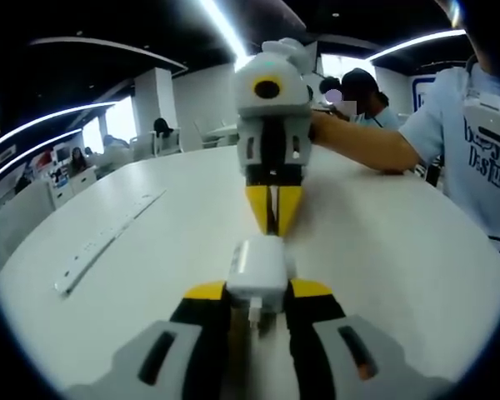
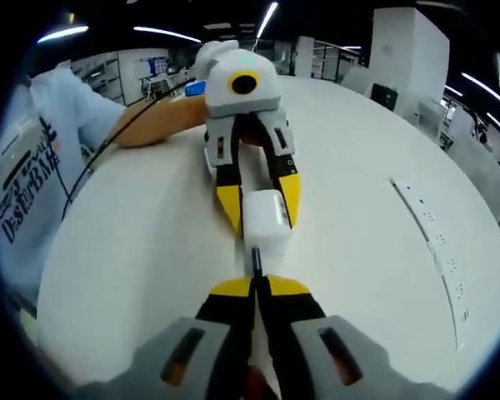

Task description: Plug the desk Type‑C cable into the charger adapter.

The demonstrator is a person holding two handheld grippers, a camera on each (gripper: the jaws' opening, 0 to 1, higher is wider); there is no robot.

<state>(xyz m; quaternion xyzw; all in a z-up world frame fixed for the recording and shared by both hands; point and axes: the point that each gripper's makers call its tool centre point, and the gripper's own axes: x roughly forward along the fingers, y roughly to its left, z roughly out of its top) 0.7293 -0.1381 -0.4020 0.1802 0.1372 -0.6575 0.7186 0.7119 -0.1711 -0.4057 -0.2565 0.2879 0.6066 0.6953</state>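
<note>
My left gripper (image 1: 257, 292) is shut on a white charger adapter (image 1: 254, 268), which stands just above the white table (image 1: 400, 250). Facing it, my right gripper (image 1: 273, 218) comes in from the far side with its yellow jaws pressed together, their tips right behind the adapter. In the right gripper view, my right gripper (image 2: 257, 286) is shut on the dark Type-C plug (image 2: 256, 260). The plug's tip reaches the near face of the adapter (image 2: 265, 218), held between the left gripper's (image 2: 258, 204) yellow jaws. I cannot tell whether the plug is seated in the port.
A long white power strip (image 1: 108, 242) (image 2: 433, 242) lies flat on the table, off to one side. A person in a light shirt (image 1: 475, 142) (image 2: 33, 167) leans a forearm (image 1: 358, 142) on the table behind the grippers. Office desks and people fill the background.
</note>
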